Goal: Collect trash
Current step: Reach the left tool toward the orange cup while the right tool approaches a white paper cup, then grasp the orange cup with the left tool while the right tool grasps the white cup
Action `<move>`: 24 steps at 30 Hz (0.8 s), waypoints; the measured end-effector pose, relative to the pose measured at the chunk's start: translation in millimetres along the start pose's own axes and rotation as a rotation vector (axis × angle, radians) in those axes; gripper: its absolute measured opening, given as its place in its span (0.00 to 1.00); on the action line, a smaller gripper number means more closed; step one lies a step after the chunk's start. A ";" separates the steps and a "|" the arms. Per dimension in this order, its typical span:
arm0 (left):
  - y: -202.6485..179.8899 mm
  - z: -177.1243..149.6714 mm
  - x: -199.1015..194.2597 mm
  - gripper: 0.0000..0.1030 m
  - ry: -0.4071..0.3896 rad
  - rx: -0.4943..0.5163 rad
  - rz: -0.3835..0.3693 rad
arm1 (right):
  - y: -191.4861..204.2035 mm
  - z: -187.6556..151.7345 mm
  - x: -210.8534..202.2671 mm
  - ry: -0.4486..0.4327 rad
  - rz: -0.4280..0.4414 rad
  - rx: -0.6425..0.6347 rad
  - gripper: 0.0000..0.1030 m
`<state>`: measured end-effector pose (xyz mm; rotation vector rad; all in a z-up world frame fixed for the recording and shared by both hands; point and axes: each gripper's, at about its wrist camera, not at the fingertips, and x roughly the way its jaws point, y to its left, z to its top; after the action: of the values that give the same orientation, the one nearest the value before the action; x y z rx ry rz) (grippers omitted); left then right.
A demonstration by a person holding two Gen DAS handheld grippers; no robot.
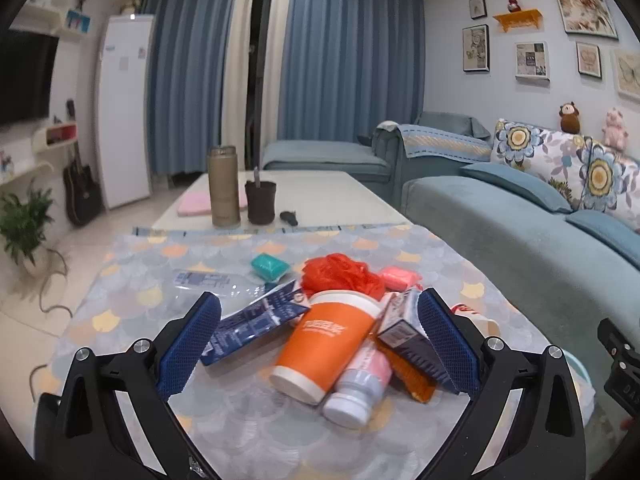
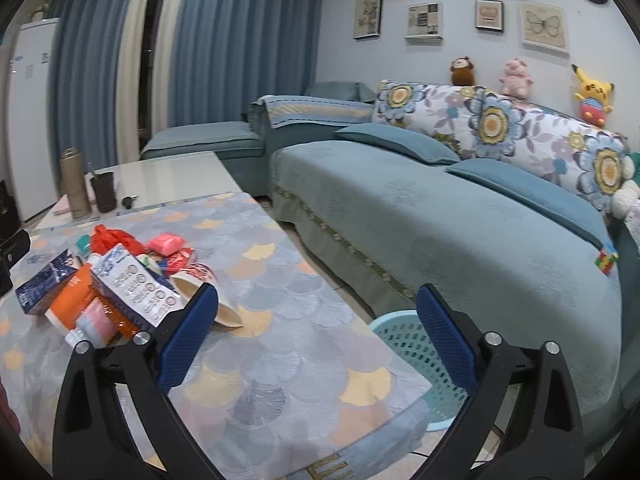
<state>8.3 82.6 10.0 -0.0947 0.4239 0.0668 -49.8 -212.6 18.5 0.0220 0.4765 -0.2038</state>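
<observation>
A pile of trash lies on the patterned tablecloth: an orange paper cup on its side, a pink-and-white bottle, two dark blue cartons, a red plastic bag, a clear plastic bottle and small teal and pink packets. My left gripper is open, its jaws on either side of the orange cup and not touching it. My right gripper is open and empty over the table's right edge. The pile lies to its left. A light blue trash basket stands on the floor below.
A white coffee table behind holds a tan flask, a dark cup and a pink pad. A teal sofa runs along the right. A white paper cup lies by the right gripper's left finger.
</observation>
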 end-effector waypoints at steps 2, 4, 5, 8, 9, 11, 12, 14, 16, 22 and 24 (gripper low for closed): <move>18.8 1.4 4.7 0.93 0.028 -0.037 -0.029 | 0.5 0.8 3.2 0.016 0.037 -0.008 0.80; 33.2 2.1 8.5 0.89 0.047 -0.060 -0.043 | 4.8 1.1 9.8 0.040 0.086 -0.024 0.74; 38.8 1.5 10.7 0.87 0.060 -0.060 -0.051 | 7.3 1.2 13.3 0.050 0.108 -0.030 0.70; 41.3 -0.3 17.9 0.85 0.093 -0.036 -0.063 | 15.7 2.5 23.0 0.077 0.185 -0.049 0.63; 38.9 -1.6 22.2 0.84 0.109 -0.027 -0.068 | 19.5 3.3 26.9 0.083 0.212 -0.061 0.62; 29.8 -4.5 36.9 0.80 0.163 -0.005 -0.102 | 27.1 4.7 35.3 0.097 0.262 -0.087 0.62; 25.8 -5.6 44.0 0.74 0.186 0.007 -0.113 | 30.6 5.8 40.9 0.107 0.280 -0.099 0.62; 16.0 -7.1 66.6 0.69 0.254 0.030 -0.153 | 36.1 6.8 53.6 0.134 0.309 -0.113 0.62; 13.7 -13.2 86.7 0.68 0.314 0.028 -0.174 | 40.2 7.0 66.5 0.169 0.348 -0.126 0.62; 19.6 -28.9 122.1 0.65 0.412 -0.008 -0.174 | 59.0 5.9 92.1 0.226 0.393 -0.168 0.62; 19.5 -28.9 126.4 0.67 0.422 -0.008 -0.178 | 64.4 5.7 104.1 0.256 0.404 -0.173 0.62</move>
<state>109.8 104.7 -70.0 -0.1546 0.8350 -0.1292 56.1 -169.6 -25.7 -0.0254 0.7316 0.2405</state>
